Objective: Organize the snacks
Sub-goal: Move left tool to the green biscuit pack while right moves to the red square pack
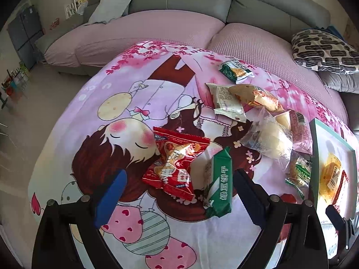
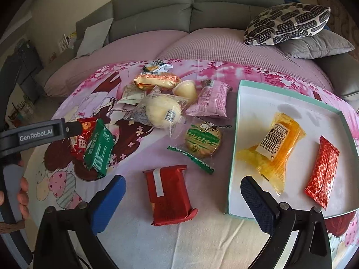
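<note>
— While the red packet lies on the bench between the right gripper's parted jaws, where's the box?
— Just beside it. The left gripper, jaws apart, hovers over the green packet.

Grey sofa with pink cover, patterned cushion.
</note>
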`<state>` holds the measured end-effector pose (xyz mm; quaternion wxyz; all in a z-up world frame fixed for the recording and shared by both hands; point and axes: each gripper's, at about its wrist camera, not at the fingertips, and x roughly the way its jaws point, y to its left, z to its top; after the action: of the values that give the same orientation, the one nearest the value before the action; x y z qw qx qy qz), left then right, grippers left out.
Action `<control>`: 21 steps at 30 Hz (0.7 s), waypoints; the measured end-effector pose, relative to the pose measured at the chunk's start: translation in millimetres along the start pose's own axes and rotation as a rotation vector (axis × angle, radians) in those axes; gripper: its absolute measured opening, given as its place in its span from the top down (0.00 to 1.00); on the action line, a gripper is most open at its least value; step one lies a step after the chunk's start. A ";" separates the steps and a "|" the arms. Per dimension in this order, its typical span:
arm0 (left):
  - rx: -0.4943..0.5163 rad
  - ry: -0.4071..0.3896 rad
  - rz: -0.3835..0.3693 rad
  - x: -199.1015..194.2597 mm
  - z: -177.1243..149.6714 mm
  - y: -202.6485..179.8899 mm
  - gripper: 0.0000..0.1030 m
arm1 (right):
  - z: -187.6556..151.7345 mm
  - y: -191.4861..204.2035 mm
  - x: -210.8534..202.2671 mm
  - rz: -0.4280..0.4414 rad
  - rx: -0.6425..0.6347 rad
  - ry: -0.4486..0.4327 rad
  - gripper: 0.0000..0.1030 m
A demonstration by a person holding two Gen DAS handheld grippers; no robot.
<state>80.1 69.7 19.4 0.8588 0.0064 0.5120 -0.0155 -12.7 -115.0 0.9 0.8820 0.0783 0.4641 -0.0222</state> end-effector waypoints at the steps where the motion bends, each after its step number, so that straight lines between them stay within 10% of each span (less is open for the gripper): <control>1: 0.005 0.005 -0.006 0.9 -0.1 -2.6 0.07 | -0.7 2.4 0.5 0.001 -0.013 0.003 0.00; 21: 0.060 0.107 -0.110 25.6 -5.4 -38.5 0.07 | -10.0 22.5 21.0 0.022 -0.115 0.083 0.00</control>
<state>86.2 30.8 -5.5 0.8275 0.0047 0.5560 -0.0774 -6.4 -90.5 -19.2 0.8653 0.0332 0.4998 0.0173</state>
